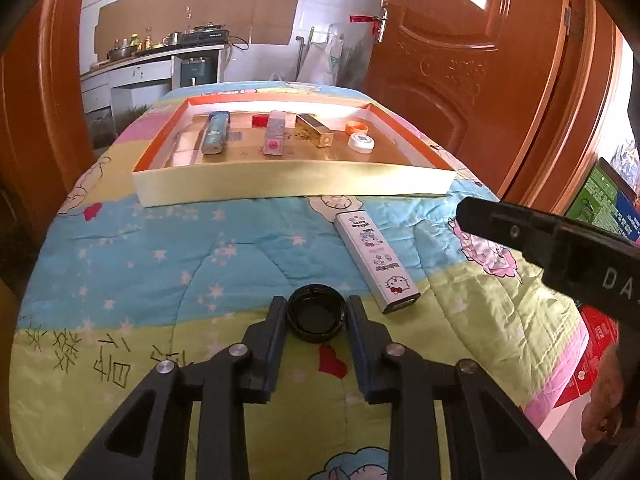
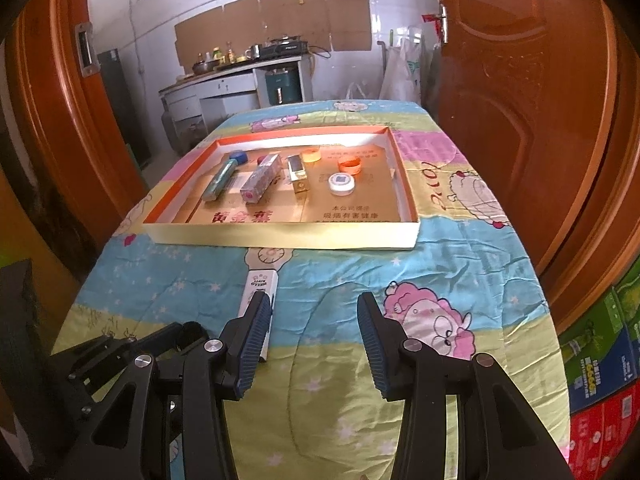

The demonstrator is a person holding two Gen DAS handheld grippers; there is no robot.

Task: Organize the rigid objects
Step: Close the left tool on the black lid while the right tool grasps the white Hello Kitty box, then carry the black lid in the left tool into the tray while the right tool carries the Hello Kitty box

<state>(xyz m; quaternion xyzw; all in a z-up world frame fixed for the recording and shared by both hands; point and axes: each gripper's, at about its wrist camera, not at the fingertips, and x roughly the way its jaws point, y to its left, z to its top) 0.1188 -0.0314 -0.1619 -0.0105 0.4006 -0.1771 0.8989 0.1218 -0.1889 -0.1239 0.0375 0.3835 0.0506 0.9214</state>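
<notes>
The left gripper (image 1: 317, 314) had its jaws clenched on the upturned black cap (image 1: 317, 313) near the bed's near edge; the right gripper (image 2: 314, 320) hung released, empty. That shallow cap might squirt free when lifted toward the tray (image 1: 296, 190).

Left gripper (image 1: 317, 312): black two-finger tool, angled down toward the quilted surface; its linkage arms with silver pivot pins fill the bottom of the left wrist view.
Left jaws: drawn in around a round black plastic cap (image 1: 317, 313), each pad against one side of its rim.
Right gripper (image 2: 314, 344): same black build with blue ribbed pads, also pitched downward.
Right jaws: parted, with nothing between the pads.
Right fingers (image 1: 516, 232): in the left wrist view they reach in from the right edge, well apart from the left gripper.
Person's hand (image 1: 608, 408): partly visible at the lower right edge.
</notes>
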